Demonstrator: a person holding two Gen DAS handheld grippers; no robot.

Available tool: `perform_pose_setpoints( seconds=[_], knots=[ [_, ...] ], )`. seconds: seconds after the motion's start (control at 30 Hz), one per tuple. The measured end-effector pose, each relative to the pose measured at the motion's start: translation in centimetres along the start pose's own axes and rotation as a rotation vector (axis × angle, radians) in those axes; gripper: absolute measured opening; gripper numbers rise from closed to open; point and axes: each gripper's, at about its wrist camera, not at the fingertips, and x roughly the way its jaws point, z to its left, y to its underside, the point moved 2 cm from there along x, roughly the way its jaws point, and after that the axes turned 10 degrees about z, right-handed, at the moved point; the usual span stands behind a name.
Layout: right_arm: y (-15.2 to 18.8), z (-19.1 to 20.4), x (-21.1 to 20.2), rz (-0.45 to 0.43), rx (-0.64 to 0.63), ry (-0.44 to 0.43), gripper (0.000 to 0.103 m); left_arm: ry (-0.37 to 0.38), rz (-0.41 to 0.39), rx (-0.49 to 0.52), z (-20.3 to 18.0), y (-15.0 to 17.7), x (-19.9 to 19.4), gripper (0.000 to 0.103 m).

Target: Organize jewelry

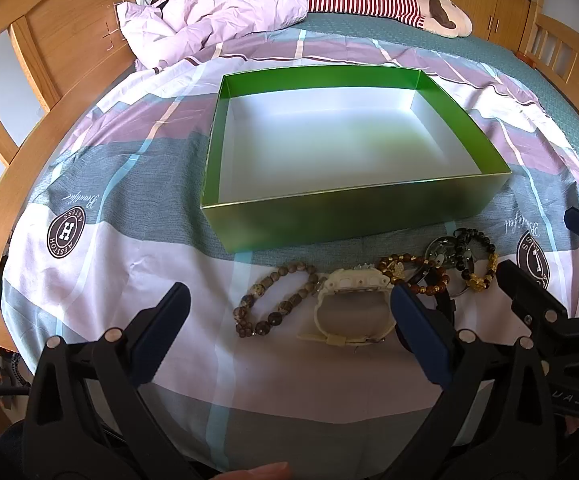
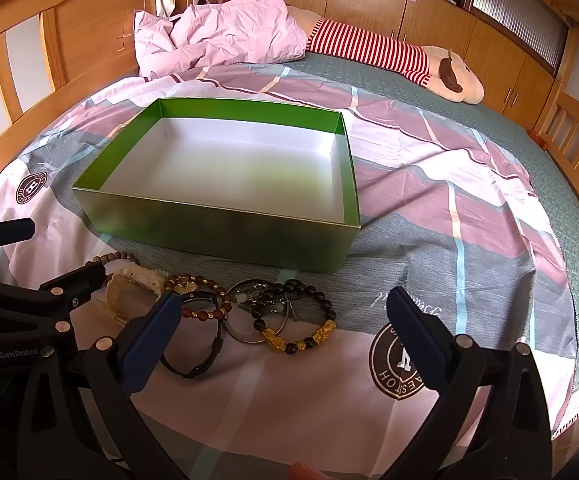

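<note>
Hovering over the bedspread [image 1: 101, 280], I hold my left gripper [image 1: 289, 312] and right gripper [image 2: 281, 320] both spread wide, gripping nothing. Bracelets [image 2: 293, 320] and a cream watch [image 1: 349, 304] lie just before the empty green box [image 1: 341, 208].

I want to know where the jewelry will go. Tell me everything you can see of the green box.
The green box is a shallow, open-topped rectangular tray, apparently glossy card, green on the outer walls and upper inner walls, white on the floor. It holds nothing and sits flat on the patterned bedsheet, just beyond the row of bracelets. No gripper touches it.
</note>
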Motion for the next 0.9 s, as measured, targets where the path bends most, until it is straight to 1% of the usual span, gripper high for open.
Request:
perform_pose_setpoints(
  seconds=[0.9],
  knots=[
    [0.04,0.10,0.06,-0.002,-0.004,0.006,0.100,-0.004,0.004,0.003,-0.02,0.08,0.20,0.099]
  ],
)
